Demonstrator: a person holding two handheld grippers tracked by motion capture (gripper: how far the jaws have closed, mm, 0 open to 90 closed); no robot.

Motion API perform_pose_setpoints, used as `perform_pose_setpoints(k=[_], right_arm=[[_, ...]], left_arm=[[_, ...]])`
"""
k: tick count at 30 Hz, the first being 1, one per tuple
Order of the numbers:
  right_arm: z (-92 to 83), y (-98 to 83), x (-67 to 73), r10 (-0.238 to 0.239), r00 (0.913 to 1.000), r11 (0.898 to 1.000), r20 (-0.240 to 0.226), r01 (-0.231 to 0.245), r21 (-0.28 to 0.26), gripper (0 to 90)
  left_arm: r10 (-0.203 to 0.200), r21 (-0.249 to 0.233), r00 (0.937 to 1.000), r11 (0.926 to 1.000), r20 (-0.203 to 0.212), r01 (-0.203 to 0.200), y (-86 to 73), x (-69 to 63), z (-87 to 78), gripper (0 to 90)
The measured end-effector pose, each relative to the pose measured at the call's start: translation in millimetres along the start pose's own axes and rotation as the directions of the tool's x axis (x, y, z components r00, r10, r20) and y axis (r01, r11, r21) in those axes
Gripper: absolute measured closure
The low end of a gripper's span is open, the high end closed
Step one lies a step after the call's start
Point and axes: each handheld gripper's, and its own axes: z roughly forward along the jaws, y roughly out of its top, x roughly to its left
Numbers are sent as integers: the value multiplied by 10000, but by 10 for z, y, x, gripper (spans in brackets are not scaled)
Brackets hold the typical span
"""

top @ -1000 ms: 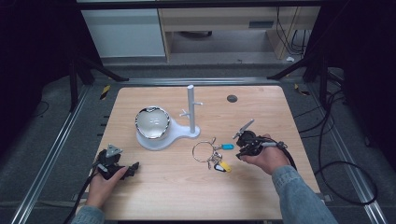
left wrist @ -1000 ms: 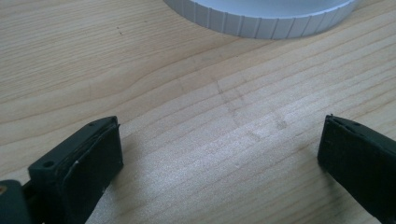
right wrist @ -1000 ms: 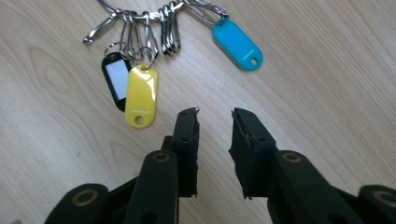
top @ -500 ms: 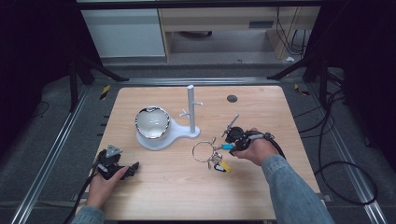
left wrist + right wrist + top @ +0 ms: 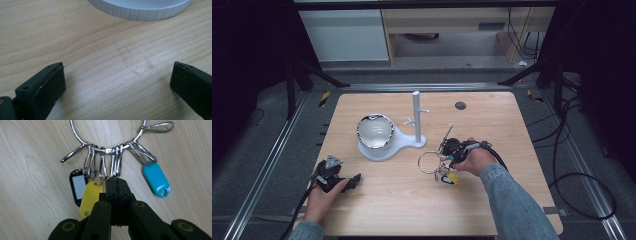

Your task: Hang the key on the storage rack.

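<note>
Wooden table, light grain, centre of the high view.

Item 1: one white stand with an upright post and short pegs, middle of the frame. Its round base carries one shiny bowl-like dish at centre left; what lies in the dish cannot be told.

Item 2: one large metal key ring, lying flat on the table just right of the stand's base. Hung on it, by small clips: one black tag with a white window, one yellow tag, one teal tag. Three tags in all.

Item 3: right gripper, lower centre of the right gripper view, jaws pressed together at the foot of the clips at the ring's lower edge; whether a clip is pinched between them cannot be told. Since one second ago this gripper has moved left across the table, from well right of the ring to directly over it.

Item 4: left gripper, lower left of the high view, jaws spread wide over bare wood, unmoved from the earlier frames. Ribbed white stand rim at the top of its own view.

Item 5: one small dark disc, upper right of the tabletop.
</note>
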Motion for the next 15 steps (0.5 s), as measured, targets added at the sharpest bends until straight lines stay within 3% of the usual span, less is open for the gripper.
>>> perform_pose_setpoints(k=[15], right_arm=[[133,75,1,-199,9998,9996,-35,200,214,893]], left_arm=[[3,-11,10000,10000,12,-3,-1,0,1,0]])
